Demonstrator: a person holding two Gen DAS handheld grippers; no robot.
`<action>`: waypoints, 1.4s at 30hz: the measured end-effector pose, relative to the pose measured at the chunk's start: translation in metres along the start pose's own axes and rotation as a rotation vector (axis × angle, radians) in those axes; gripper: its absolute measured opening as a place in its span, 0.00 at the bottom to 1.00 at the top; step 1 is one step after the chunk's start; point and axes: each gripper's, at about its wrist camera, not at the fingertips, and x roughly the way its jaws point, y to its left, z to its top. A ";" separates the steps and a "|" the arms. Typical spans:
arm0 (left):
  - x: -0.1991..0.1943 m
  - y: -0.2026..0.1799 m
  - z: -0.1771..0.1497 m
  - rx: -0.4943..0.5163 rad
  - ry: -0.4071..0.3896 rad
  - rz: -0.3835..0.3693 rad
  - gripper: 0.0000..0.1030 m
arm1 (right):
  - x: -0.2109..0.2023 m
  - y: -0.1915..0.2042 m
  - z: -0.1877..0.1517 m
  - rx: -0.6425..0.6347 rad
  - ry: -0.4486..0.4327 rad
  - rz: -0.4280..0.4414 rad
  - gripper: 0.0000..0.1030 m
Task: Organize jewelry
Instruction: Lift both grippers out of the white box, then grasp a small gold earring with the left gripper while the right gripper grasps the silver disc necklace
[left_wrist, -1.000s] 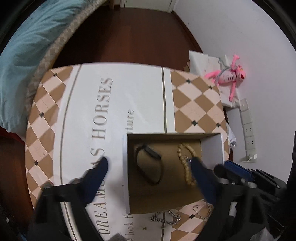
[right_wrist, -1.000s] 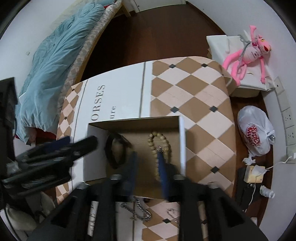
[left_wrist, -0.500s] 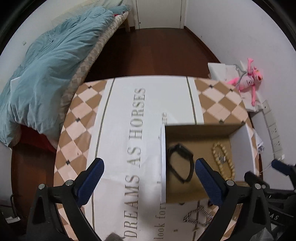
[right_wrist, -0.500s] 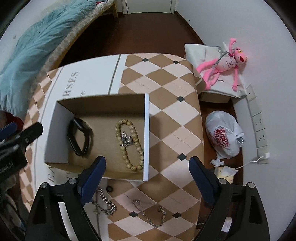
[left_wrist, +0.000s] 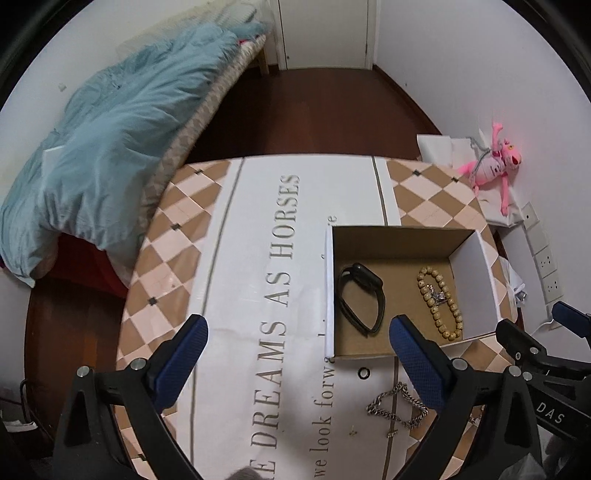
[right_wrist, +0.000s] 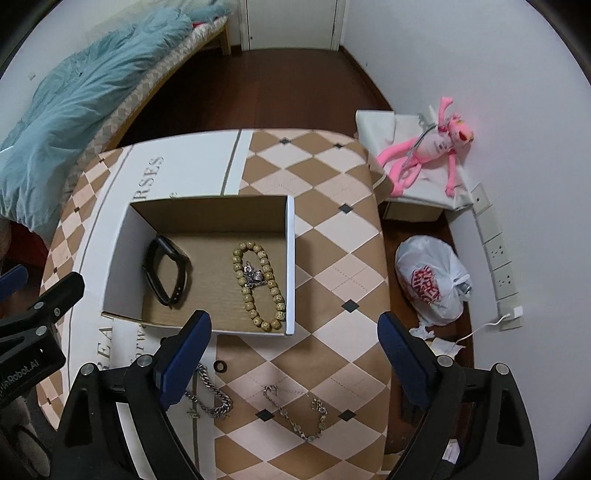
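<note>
Both grippers pulled back from box since earlier. Left wrist: left gripper (left_wrist: 297, 341) wide open, empty; box (left_wrist: 467, 288) holds black band (left_wrist: 360, 297), bead bracelet (left_wrist: 439, 302). Right wrist: right gripper (right_wrist: 293, 341) just opened, empty; silver chain (right_wrist: 210, 397), thin chain (right_wrist: 295, 415) on cloth outside box.

One box (right_wrist: 110, 266) is holding one black band (right_wrist: 166, 275), one bead bracelet (right_wrist: 258, 288) — two chains (right_wrist: 212, 397) and one ring (right_wrist: 221, 366) are lying outside.

tablecloth (left_wrist: 258, 236): "DREAMS AS HORSES", "we look forw" | right tongs (left_wrist: 554, 402): "DAS" | left tongs (right_wrist: 26, 354): "nRobot.AI"
</note>
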 end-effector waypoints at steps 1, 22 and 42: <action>-0.006 0.001 -0.001 -0.001 -0.011 0.000 0.98 | -0.005 0.000 -0.001 0.000 -0.011 -0.003 0.90; -0.102 0.017 -0.032 -0.046 -0.176 -0.016 0.98 | -0.125 0.000 -0.039 0.024 -0.225 0.033 0.90; 0.022 -0.001 -0.116 -0.019 0.067 0.032 0.98 | 0.047 -0.061 -0.120 0.204 0.095 0.003 0.82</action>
